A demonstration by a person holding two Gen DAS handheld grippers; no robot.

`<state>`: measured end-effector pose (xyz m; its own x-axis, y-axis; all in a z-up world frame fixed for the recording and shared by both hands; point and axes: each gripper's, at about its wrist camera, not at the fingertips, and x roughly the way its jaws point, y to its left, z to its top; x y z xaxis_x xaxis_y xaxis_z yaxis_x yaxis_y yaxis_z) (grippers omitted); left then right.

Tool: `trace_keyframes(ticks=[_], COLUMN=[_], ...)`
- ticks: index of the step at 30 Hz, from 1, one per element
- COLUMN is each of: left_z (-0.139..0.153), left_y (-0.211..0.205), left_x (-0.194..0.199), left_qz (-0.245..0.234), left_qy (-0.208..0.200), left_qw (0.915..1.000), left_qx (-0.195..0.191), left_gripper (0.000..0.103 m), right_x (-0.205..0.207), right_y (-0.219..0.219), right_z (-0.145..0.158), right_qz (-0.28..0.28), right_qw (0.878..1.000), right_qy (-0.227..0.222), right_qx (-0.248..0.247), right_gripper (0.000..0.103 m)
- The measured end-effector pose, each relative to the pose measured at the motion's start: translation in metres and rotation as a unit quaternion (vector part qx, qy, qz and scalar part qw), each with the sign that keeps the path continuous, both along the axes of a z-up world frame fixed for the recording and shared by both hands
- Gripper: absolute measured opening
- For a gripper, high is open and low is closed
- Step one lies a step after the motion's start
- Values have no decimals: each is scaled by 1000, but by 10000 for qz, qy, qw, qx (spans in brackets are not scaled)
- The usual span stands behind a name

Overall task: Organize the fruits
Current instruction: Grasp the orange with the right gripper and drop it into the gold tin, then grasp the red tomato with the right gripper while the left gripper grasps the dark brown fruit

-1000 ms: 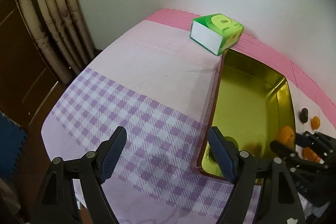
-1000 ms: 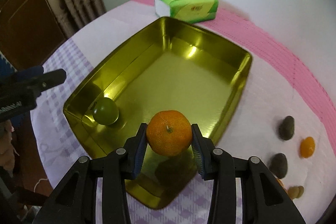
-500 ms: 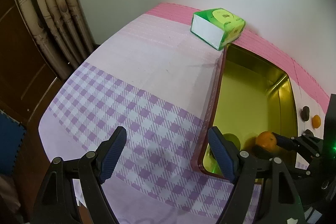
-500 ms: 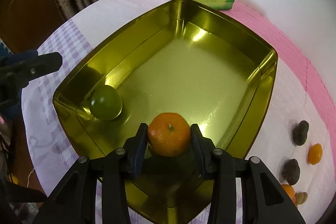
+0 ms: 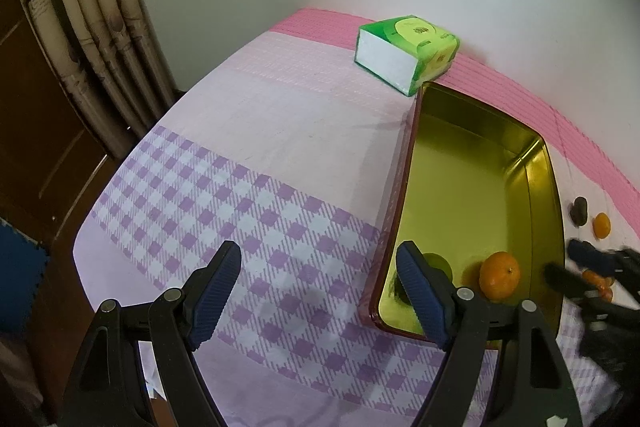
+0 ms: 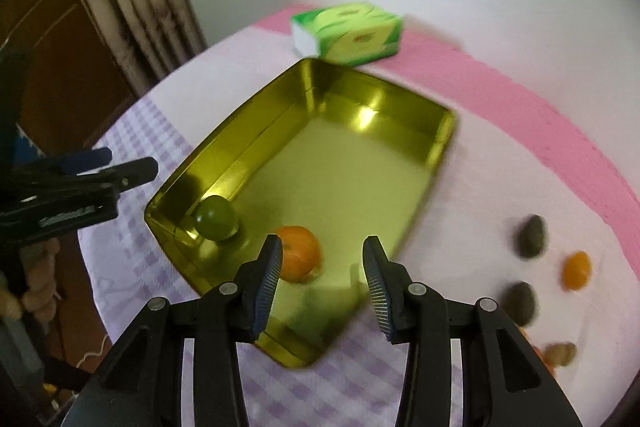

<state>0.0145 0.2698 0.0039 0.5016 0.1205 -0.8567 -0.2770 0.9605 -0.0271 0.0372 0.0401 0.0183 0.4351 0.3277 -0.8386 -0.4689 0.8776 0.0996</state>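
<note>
The gold metal tray (image 6: pixel 442 131) holds a round green fruit (image 6: pixel 216 218) in its near left corner and an orange (image 6: pixel 300 253) beside it. My right gripper (image 6: pixel 323 247) hangs open above the tray's near edge; the orange lies free just past its left finger, and nothing is between the pads. In the left wrist view the orange (image 5: pixel 500 275) and green fruit (image 5: pixel 438 263) rest on the tray floor (image 5: pixel 460 187), with the right gripper (image 5: pixel 568 265) blurred beyond the rim. My left gripper (image 5: pixel 318 259) stands open and empty over the checked cloth, left of the tray.
A green tissue box (image 6: pixel 348 33) sits behind the tray by the wall. Right of the tray lie two dark fruits (image 6: pixel 532 237), a small orange one (image 6: pixel 577 269) and more at the edge. Curtain (image 5: pixel 100 39) and a wooden door stand at the left.
The right gripper lowered the orange into the tray, let go of it, and drew back and up. The left gripper stayed where it was.
</note>
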Motion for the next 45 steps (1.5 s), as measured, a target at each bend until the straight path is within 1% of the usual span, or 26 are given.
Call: trace_keyframes(ticks=[4,8,12,16,18,23,26,29,33,37,39,41,45], left_z=[0,0,1,3,3,7,10,12,13,14,13,11,6], left_y=[-2,-6,-14,-24,-30,-51,-66,-81,-106,-133,-146,-160,-183], left_x=[0,-1,-1,-1,-2,-7,-11,-16,-20,-21,-20,-20,-22], left_qz=[-18,-62,-194,-371,-472,-741,-944,-1113,-1403,-1684,-1822,-1972,-2219], left_qy=[2,-4,-26,-55,-53,-73,-80,-60,-24,9,32,44,105], left_qw=[10000,10000,9998,9992,9987,9970,9951,9935,9900,9856,9831,9802,9748], left_qx=[37,55,103,165,189,232,274,236,127,150,170,190,222], left_gripper=[79,79,79,79,79,79,79,79,79,79,79,79,79], right_x=[-9,-18,-30,-39,-42,-33,-29,-21,-15,-10,-12,-13,-16], right_y=[-52,-110,-162,-190,-200,-207,-204,-203,-198,-193,-193,-194,-199], right_z=[10,7,-7,-27,-38,-53,-60,-66,-70,-74,-76,-77,-76], right_qz=[-382,-839,-1227,-1373,-1420,-1362,-1273,-1189,-1059,-1002,-1008,-1011,-1084], right_qw=[9992,9960,9910,9879,9871,9885,9899,9909,9923,9931,9933,9935,9931], right_qy=[-109,-96,73,282,383,460,497,510,531,531,495,442,374], right_qx=[-69,-298,-540,-658,-625,-460,-387,-375,-354,-304,-291,-292,-246], right_gripper=[43,43,43,43,43,43,43,43,43,42,40,34,34])
